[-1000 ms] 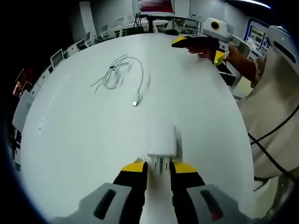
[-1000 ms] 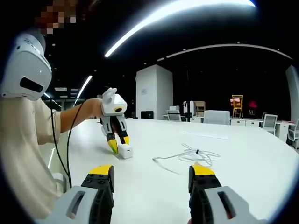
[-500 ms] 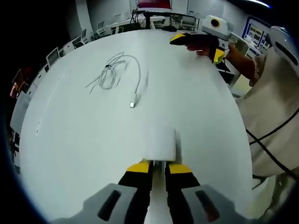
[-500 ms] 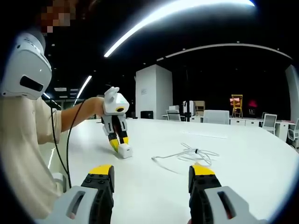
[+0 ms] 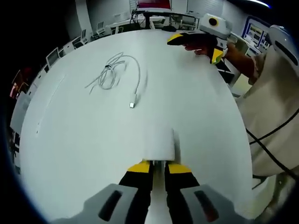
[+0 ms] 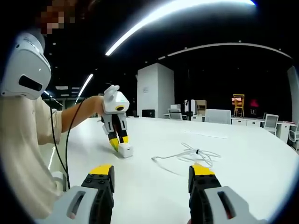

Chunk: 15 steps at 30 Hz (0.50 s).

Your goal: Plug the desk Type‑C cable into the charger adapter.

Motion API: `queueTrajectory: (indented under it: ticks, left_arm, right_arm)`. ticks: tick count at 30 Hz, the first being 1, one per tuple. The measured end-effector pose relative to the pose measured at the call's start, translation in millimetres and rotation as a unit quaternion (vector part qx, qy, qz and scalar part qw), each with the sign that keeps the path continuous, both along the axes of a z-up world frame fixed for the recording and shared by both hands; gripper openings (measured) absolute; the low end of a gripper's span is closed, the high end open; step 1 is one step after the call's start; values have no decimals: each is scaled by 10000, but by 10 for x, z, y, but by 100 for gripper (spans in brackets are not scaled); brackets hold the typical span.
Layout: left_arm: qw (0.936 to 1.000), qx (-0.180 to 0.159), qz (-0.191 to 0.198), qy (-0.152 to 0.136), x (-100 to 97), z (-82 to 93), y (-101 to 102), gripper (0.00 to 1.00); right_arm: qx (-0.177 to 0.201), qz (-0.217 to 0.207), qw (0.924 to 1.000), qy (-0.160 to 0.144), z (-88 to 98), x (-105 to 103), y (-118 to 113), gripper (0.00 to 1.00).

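our left claw is clamped on the charger adapter near the worktop's edge; right claw hangs apart. the type-c cable, mid-worktop, looks limp and light: we'd grip behind its plug.

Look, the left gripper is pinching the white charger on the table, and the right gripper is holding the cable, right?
Not quite. The right gripper is open and holds nothing; the right gripper view shows the cable lying on the table. The left gripper does pinch the charger.
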<state>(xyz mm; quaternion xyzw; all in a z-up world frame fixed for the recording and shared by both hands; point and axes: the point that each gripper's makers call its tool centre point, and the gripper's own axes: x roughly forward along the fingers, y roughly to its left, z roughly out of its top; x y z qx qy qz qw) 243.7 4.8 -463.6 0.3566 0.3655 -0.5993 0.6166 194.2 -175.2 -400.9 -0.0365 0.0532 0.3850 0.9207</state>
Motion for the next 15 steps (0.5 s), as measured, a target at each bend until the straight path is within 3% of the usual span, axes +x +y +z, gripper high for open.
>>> queueTrajectory:
  ticks: [7, 15]
  left_arm:
    - [10000, -28, -71, -18, 0, 0, -6, 11]
    - [9997, -171, -172, -26, -9, 3, -5, 11]
  right_arm:
    - [-134, 82, 9999, -1, 58, 60, -20, 56]
    - [-626, 266, 9977, 12, 134, 209, -56, 47]
